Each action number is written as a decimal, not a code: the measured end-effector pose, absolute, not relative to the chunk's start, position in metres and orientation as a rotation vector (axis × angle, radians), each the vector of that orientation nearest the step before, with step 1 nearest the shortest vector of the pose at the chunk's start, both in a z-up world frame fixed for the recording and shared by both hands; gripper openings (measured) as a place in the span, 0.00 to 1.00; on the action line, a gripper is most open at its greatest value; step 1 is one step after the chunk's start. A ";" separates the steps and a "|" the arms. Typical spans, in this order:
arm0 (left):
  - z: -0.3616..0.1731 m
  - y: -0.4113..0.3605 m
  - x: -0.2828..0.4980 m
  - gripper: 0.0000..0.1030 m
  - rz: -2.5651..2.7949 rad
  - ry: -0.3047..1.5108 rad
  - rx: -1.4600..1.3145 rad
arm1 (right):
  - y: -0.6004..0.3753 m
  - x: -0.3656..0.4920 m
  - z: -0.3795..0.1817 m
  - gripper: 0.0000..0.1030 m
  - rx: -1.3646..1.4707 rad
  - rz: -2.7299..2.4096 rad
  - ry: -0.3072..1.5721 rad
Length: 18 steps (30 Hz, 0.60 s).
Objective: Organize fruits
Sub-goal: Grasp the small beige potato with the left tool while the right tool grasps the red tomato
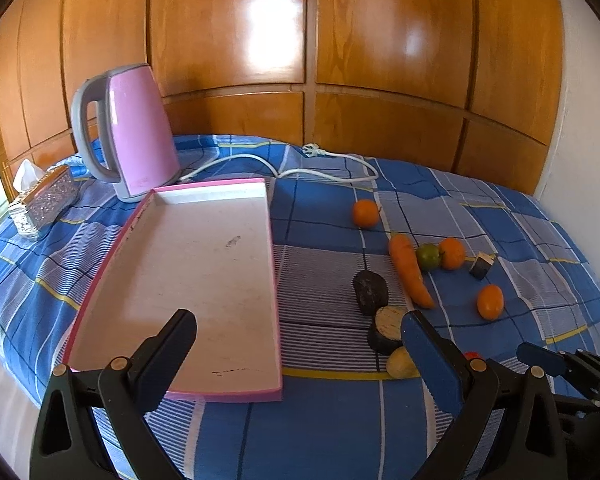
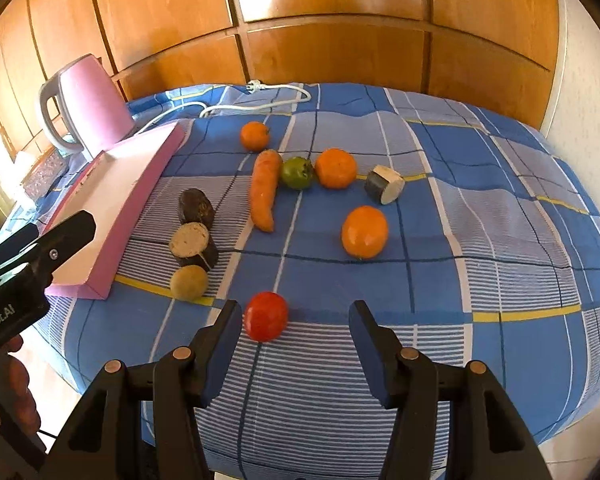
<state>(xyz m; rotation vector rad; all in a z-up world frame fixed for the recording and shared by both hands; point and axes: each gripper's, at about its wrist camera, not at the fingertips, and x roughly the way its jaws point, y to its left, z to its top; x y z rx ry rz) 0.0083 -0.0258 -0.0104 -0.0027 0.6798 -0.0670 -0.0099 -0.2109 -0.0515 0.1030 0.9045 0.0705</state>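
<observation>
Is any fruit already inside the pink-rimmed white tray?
No, the pink-rimmed white tray holds nothing; the fruit lies on the blue checked cloth.

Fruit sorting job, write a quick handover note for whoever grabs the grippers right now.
Left gripper: open, empty, over the near end of the pink tray.
Right gripper: open, empty, just short of the red tomato, not touching it.
Tray holds nothing.
On the blue cloth, beside the tray: three oranges, green fruit, carrot, yellowish round fruit, three dark cut pieces.
Done: nothing yet.
Left: everything; the tomato looks the likely first pick.
</observation>
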 end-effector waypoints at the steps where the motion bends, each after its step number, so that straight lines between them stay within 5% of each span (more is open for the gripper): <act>1: -0.011 -0.027 0.009 0.99 -0.076 0.682 -0.004 | -0.213 -0.009 -0.053 0.54 0.113 0.071 0.907; 6: -0.014 -0.031 0.014 0.95 -0.142 0.702 -0.020 | -0.223 -0.007 -0.058 0.49 0.152 0.073 0.908; 18: -0.028 -0.042 0.030 0.47 -0.340 0.817 -0.054 | -0.207 -0.003 -0.061 0.48 0.092 0.181 0.905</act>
